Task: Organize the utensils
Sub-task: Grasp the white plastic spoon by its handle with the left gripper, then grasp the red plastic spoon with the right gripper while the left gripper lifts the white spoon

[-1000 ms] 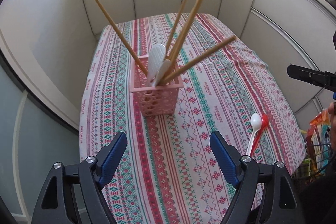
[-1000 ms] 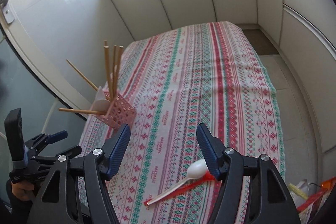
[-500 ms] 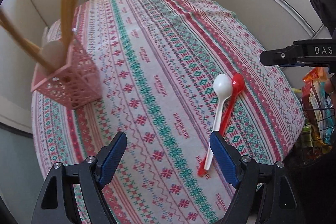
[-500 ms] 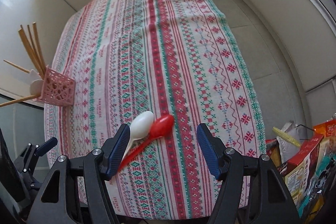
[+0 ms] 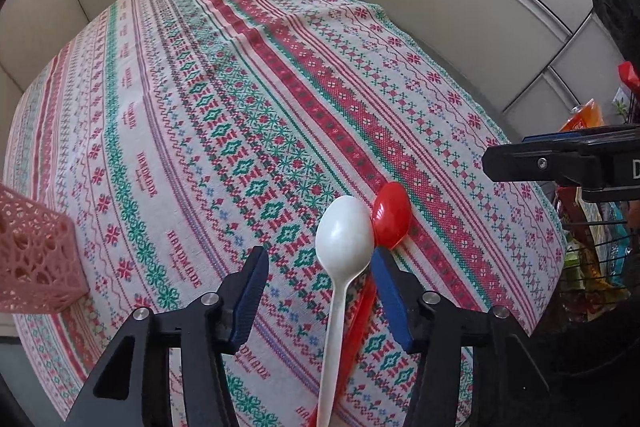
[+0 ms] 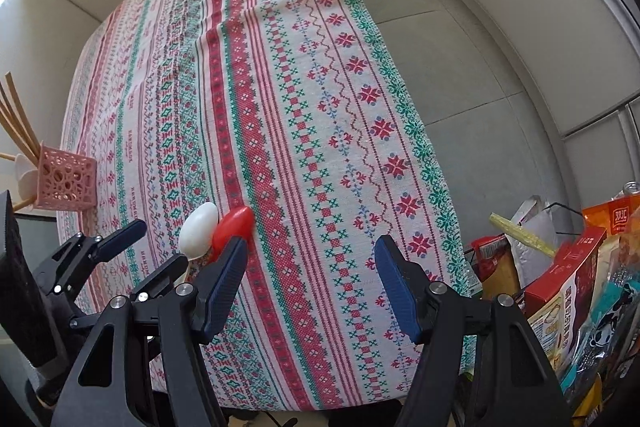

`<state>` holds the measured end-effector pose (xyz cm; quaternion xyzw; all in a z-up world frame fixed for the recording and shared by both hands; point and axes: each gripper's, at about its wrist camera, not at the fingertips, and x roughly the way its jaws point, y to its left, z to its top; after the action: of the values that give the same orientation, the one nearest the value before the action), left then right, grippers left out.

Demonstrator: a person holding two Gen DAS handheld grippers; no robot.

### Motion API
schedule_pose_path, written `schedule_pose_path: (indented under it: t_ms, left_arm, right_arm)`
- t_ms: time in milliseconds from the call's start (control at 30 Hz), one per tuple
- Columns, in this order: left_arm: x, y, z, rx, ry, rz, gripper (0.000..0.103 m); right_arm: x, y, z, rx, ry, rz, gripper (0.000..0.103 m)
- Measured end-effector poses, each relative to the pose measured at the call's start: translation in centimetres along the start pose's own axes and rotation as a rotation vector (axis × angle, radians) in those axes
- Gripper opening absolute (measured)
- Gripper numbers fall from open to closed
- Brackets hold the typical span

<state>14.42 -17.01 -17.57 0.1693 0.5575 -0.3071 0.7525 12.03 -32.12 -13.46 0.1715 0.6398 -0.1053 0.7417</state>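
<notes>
- White plastic spoon [image 5: 343, 247] lies on the tablecloth [image 5: 224, 99] between the left gripper [image 5: 320, 287]'s jaws, which have just been closing without pinching it yet. The red spoon [image 5: 391, 214] touches it; clamping could catch both.
- Right view: the right gripper [image 6: 310, 279] hangs unclenched and empty beside the spoons, well apart from the pink basket [image 6: 66, 183].

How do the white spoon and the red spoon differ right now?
The white spoon lies between the left gripper fingers; the red spoon bowl sits just outside them. The white handle shows fully; the red handle is mostly hidden under it. Both lie bowl-up on the tablecloth, bowls touching, handles crossing.
</notes>
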Motion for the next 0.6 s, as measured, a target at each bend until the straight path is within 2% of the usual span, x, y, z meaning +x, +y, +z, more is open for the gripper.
schedule_pose_path:
  t_ms: [100,233,333,500,600]
  left_arm:
    - [0.9,-0.2,0.6,0.002,0.022,-0.001,0.044]
    - [1.7,-0.3,1.3,0.001,0.040,-0.004,0.042]
    - [2.3,-0.5,1.6,-0.001,0.059,-0.007,0.032]
    - [1.8,-0.4,1.8,-0.020,0.053,0.015,0.031]
    - [0.4,0.2,1.6,-0.049,0.023,0.021,0.031]
  right_arm:
    - [0.1,-0.5,0.2,0.007,0.005,0.003,0.069]
    - [0.3,-0.9,0.3,0.007,0.011,0.002,0.069]
    - [0.4,-1.2,0.3,0.011,0.015,0.004,0.069]
    - [0.6,-1.3,0.3,0.017,0.021,0.001,0.069]
    - [0.9,-1.1,0.4,0.020,0.032,0.011,0.069]
